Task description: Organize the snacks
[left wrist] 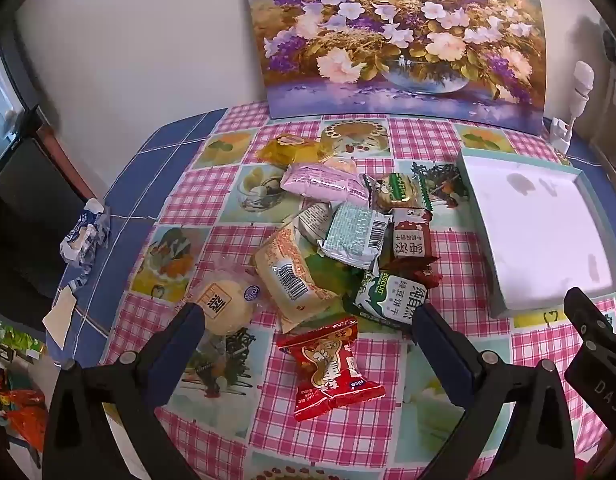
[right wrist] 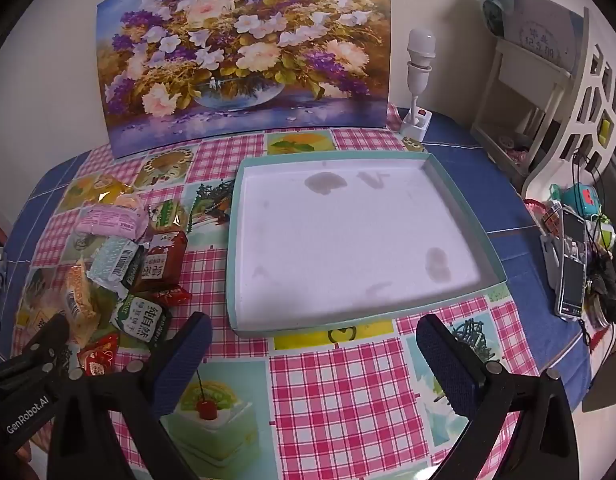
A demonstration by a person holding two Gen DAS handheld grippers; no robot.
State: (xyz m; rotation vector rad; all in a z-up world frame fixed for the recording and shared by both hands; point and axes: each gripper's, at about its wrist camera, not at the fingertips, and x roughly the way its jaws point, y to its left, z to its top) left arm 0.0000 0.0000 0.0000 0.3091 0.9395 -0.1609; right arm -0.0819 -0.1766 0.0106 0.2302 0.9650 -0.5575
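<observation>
A shallow box (right wrist: 464, 216) with a pale green rim and a stained white floor lies flat on a table (right wrist: 340, 380) covered in a pink checked cloth with food pictures. The box holds nothing, and its near edge runs just beyond the right gripper (right wrist: 314, 344), whose jaws stand wide apart over bare cloth, grasping nothing. To the left of the box, well clear of its rim, a loose heap of snack packets (left wrist: 348, 236) overlaps itself; a strip of open cloth separates the heap from the box. Nearest on that side, a red packet (left wrist: 332, 368) lies alone between the spread fingers of the left gripper (left wrist: 308, 320), which is released and touches none of them. Behind the box, a flower painting (right wrist: 247, 48) leans against the wall, and a small white lamp (right wrist: 418, 80) stands at the box's far right corner.
</observation>
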